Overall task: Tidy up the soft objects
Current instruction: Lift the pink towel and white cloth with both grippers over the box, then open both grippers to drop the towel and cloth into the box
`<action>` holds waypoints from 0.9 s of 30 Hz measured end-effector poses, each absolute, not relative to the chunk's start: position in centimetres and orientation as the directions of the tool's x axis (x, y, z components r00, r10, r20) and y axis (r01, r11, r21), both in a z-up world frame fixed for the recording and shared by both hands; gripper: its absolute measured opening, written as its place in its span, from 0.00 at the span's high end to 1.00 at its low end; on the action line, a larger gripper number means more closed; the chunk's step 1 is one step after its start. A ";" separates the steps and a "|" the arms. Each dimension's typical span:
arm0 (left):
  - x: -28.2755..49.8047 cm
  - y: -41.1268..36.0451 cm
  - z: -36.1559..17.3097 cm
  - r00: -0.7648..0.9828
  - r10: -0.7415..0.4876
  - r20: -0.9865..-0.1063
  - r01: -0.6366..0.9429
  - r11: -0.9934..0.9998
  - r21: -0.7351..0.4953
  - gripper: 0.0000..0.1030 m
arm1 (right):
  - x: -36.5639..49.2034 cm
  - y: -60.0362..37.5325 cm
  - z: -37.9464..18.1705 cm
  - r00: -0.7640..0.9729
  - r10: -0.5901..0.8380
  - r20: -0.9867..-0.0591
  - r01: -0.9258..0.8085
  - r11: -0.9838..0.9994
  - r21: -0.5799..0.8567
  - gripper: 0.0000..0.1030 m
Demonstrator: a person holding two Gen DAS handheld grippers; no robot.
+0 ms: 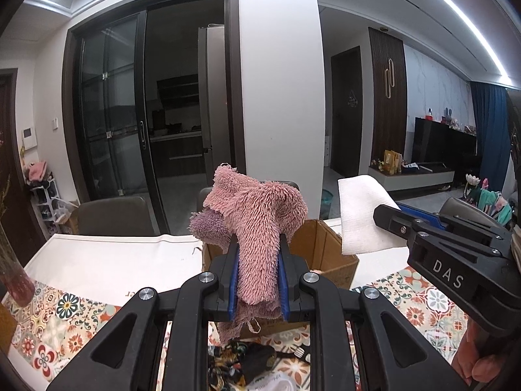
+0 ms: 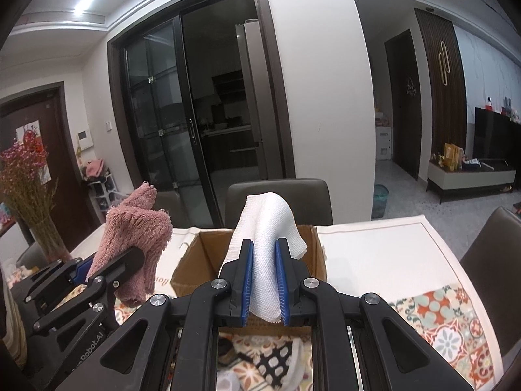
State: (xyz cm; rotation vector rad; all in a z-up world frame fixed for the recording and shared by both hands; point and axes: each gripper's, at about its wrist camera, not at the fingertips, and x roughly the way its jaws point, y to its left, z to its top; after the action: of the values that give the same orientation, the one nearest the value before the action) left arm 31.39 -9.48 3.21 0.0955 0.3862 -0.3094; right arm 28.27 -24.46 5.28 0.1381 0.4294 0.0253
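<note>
We are mid-carry: both cloths are lifted and the cardboard box (image 2: 247, 260) sits open on the table (image 2: 374, 254) just ahead, so the step in hand looks like bringing them over it to drop in. Our left gripper (image 1: 257, 270) is clenched on the shaggy pink cloth (image 1: 257, 215), which bunches above the fingers and hangs below them. Our right gripper (image 2: 264, 277) is clamped on the white cloth (image 2: 265, 228), folded over its tips. Both are held raised, side by side, pointing forward toward the box, the left a little off to the side of it. Next we judge that each needs to travel over the opening and let go so the cloth falls inside. Something pale may already lie in the box, but we cannot tell from here.
</note>
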 end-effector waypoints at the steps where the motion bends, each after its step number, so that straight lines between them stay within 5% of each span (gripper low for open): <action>1: 31.8 -9.7 3.2 0.880 -0.279 -0.384 0.314 0.949 0.032 0.80 | 28.6 -24.4 5.3 0.909 0.053 -0.413 0.004 0.991 0.137 0.85; 27: 42.5 -11.9 -2.0 0.815 -0.296 -0.498 0.352 0.936 0.019 0.80 | 38.3 -24.7 1.0 0.867 0.054 -0.496 -0.004 0.995 0.101 0.85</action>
State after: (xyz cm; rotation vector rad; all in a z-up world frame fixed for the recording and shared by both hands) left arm 42.52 -11.92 -1.97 0.1121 0.5119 -0.3461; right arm 38.34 -24.70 1.00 0.0975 0.5217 0.0304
